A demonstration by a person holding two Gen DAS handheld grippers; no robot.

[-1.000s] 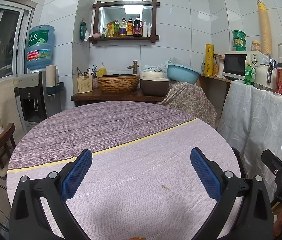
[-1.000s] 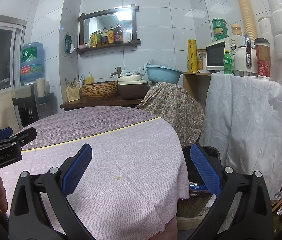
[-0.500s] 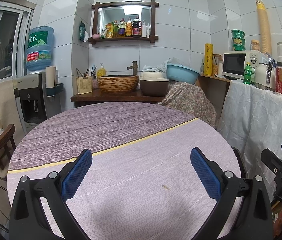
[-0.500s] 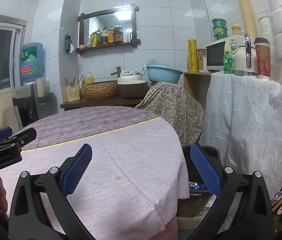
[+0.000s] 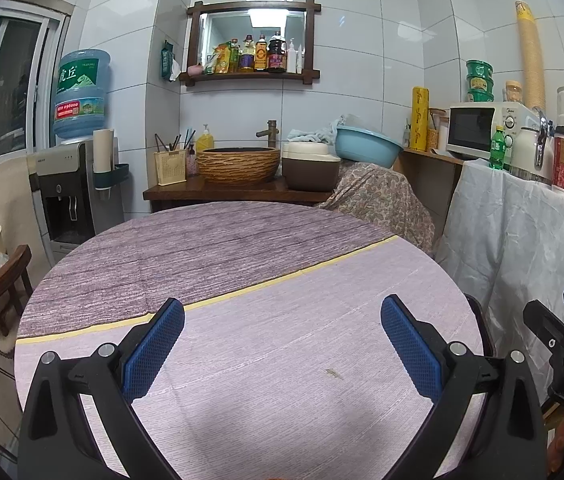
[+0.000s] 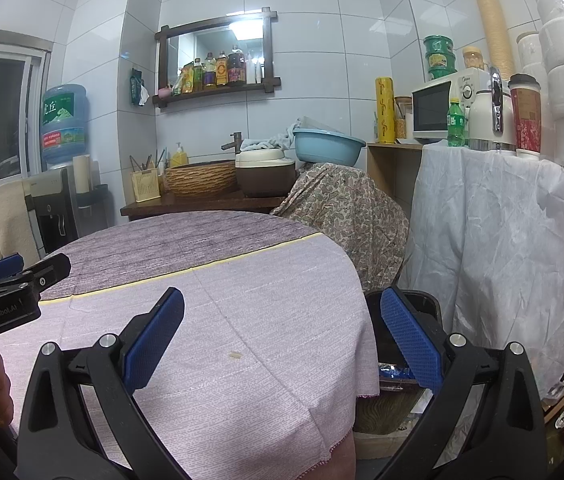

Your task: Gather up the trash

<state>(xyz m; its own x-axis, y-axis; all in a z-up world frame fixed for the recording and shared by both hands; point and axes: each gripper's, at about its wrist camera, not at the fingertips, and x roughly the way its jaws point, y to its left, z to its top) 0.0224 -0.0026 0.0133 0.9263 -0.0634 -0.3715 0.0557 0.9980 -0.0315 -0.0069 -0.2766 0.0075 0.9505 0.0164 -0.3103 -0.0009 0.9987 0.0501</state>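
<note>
My left gripper is open and empty above the round table's purple cloth. My right gripper is open and empty over the table's right edge. A black trash bin stands on the floor right of the table, partly behind my right finger, with wrappers inside. A small crumb lies on the cloth; in the left wrist view it shows as a small brown speck. The other gripper shows at the edge of each view: the right one and the left one.
A white-draped counter with a microwave, bottle and cups stands at the right. A sink shelf with a woven basin and a blue bowl is behind the table. A water dispenser and a small stool stand at the left.
</note>
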